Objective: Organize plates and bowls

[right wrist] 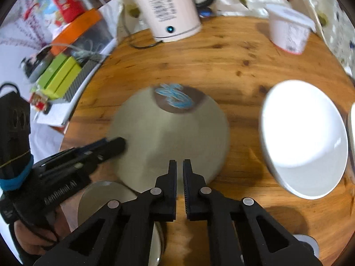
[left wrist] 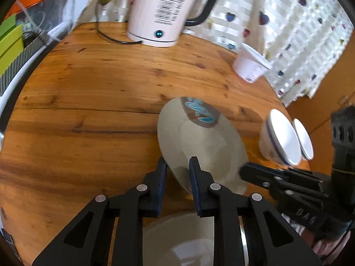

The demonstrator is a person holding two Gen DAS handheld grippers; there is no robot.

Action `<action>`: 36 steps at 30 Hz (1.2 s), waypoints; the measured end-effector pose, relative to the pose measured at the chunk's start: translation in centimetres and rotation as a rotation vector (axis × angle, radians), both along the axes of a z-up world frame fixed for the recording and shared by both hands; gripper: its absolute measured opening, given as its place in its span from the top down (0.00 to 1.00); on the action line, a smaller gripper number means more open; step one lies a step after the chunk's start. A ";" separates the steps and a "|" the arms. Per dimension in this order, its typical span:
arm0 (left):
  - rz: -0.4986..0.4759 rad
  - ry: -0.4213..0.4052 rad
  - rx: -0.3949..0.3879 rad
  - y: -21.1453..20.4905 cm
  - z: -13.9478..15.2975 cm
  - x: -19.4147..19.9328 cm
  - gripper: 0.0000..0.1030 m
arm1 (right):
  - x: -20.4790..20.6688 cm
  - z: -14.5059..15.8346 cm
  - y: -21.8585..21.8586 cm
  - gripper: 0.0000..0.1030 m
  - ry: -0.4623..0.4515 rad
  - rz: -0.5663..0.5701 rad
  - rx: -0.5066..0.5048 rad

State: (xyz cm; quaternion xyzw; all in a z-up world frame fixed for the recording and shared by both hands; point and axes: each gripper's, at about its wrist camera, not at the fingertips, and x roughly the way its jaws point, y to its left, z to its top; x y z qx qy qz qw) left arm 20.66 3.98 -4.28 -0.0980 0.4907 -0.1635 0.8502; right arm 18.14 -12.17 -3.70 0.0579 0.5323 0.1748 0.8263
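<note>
From the left wrist view, the left tongs (left wrist: 177, 164) reach out over a round wooden desk (left wrist: 88, 102), their blue-padded fingers (left wrist: 161, 177) standing a little apart. The near rim of a grey plate (left wrist: 199, 141) lies between them; whether the pads press on it cannot be told through the blur. The plate looks tilted, its long axis running from about 11 o'clock to 5 o'clock, with a brown patch bearing blue marks (left wrist: 200, 112) at its far end, toward 12 o'clock. At 3 o'clock from the plate the right tongs (left wrist: 246, 169) come in from the side, closed on the plate's right edge. Beyond them, two white bowls (left wrist: 281, 137) sit near the desk's rim at 3 o'clock. Another pale dish (left wrist: 179, 239) shows at 6 o'clock beneath the tongs. A white kettle (left wrist: 159, 13) stands at 12 o'clock and a white tub (left wrist: 251, 63) at 2 o'clock.

From the right wrist view, the right tongs (right wrist: 180, 166) are pressed together with only a thin slit between the pads, clamped on the grey plate's (right wrist: 168, 133) near edge at 6 o'clock. The brown-and-blue patch (right wrist: 177, 98) points to 12 o'clock, toward the kettle (right wrist: 164, 6). The left tongs (right wrist: 118, 143) meet the plate's rim at 9 o'clock, held by a hand (right wrist: 35, 235). A white bowl (right wrist: 304, 137) sits at 3 o'clock, apart from the plate, and the tub (right wrist: 288, 31) at 1 o'clock. A second pale dish (right wrist: 99, 201) lies at 7 o'clock. Boxes (right wrist: 60, 77) crowd the desk's edge at 10 o'clock.
</note>
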 end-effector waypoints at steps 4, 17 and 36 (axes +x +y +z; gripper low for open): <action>0.017 0.024 -0.010 0.1 -0.5 0.2 0.79 | -0.2 -0.2 0.6 0.93 0.007 0.009 0.001; 0.089 0.057 0.017 3.0 -1.6 1.3 0.99 | -0.1 -0.3 -2.2 0.60 0.017 -0.090 0.008; 0.100 0.057 -0.129 3.1 -1.3 2.9 0.79 | 1.2 -1.8 -3.2 0.56 0.085 -0.174 0.007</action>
